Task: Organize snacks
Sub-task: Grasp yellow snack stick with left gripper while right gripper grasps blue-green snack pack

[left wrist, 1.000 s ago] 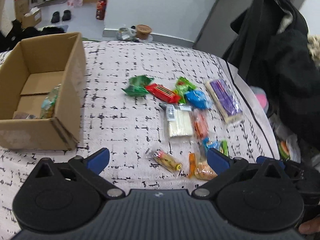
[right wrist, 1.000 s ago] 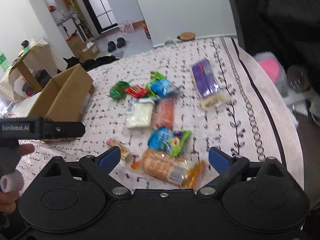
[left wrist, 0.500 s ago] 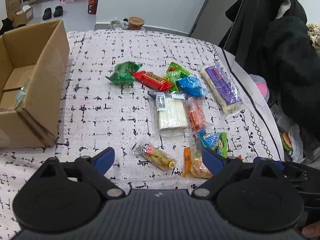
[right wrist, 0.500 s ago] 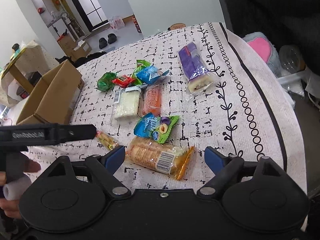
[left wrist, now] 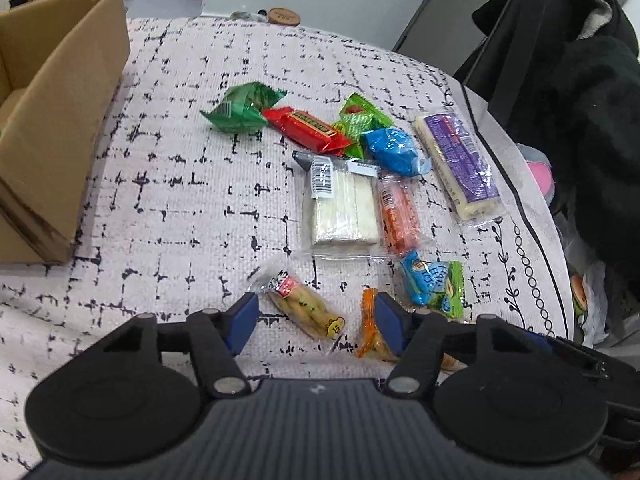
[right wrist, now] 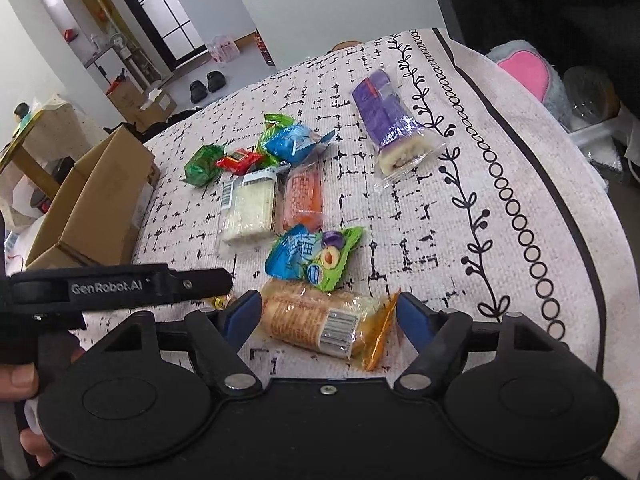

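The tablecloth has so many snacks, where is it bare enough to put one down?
Bare cloth lies between the cardboard box and the green packet, running down beside the white wafer pack. Another strip lies past the purple cake roll, along the vine border. The middle is crowded.

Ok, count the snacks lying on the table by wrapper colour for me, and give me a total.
Green packets: 2
Red bar: 1
Blue packet: 1
Blue-and-green packet: 1
White pack: 1
Orange packs: 2
Purple roll: 1
Yellow pack: 1
Total: 10
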A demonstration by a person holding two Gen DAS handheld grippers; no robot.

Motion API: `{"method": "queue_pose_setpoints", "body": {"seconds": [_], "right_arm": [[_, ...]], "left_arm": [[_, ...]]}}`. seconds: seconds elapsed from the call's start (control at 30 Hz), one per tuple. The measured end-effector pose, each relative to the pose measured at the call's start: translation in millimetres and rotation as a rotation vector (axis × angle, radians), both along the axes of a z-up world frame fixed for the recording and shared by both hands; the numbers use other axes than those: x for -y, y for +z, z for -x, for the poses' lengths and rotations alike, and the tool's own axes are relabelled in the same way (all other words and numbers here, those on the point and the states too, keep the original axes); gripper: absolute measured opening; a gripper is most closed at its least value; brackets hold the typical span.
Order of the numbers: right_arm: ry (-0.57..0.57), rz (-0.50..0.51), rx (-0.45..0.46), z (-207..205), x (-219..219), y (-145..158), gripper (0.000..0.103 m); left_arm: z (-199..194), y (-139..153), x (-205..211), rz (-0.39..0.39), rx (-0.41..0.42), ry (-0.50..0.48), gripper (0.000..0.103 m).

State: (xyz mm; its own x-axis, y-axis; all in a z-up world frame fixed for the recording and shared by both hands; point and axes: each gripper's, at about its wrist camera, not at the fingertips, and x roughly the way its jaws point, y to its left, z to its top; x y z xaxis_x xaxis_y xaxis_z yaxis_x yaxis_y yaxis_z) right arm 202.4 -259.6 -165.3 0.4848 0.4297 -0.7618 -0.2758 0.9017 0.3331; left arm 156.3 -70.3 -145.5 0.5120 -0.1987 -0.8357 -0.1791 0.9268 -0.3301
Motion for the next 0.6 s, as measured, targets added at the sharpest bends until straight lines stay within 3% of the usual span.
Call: {"method": "queue_pose_setpoints", "body": {"seconds": [0.17, 0.23, 0.3, 0.4, 0.6], "right_arm": [[-0.009, 0.004, 0.012, -8.1, -3.2, 1.0, 0.072], [-0.004, 0.010, 0.018, -10.5, -6.1, 1.4, 0.072], [0.001, 0.010, 0.025, -13.2, -9.0, 2.3, 0.072], [0.005, 0.020, 0.031, -18.0, -14.3, 0.0, 0.072], [-0.002, 0.028, 0.030, -27.3, -23.9, -4.7, 0.071]], "left_arm": [[-4.0, -5.4, 1.5, -0.003, -0.001, 0.024, 0.056], [-5.7, -5.9, 3.9, -0.024, 0.005, 0.029, 0.050], [-7.8, -5.7, 6.6, -0.074, -0.003, 0.031, 0.031], [-7.9, -3.4, 1.1, -0.058, 0.000, 0.039, 0.019], [-2.7, 5.5, -6.8, -0.058, 0.026, 0.036, 0.017]]}}
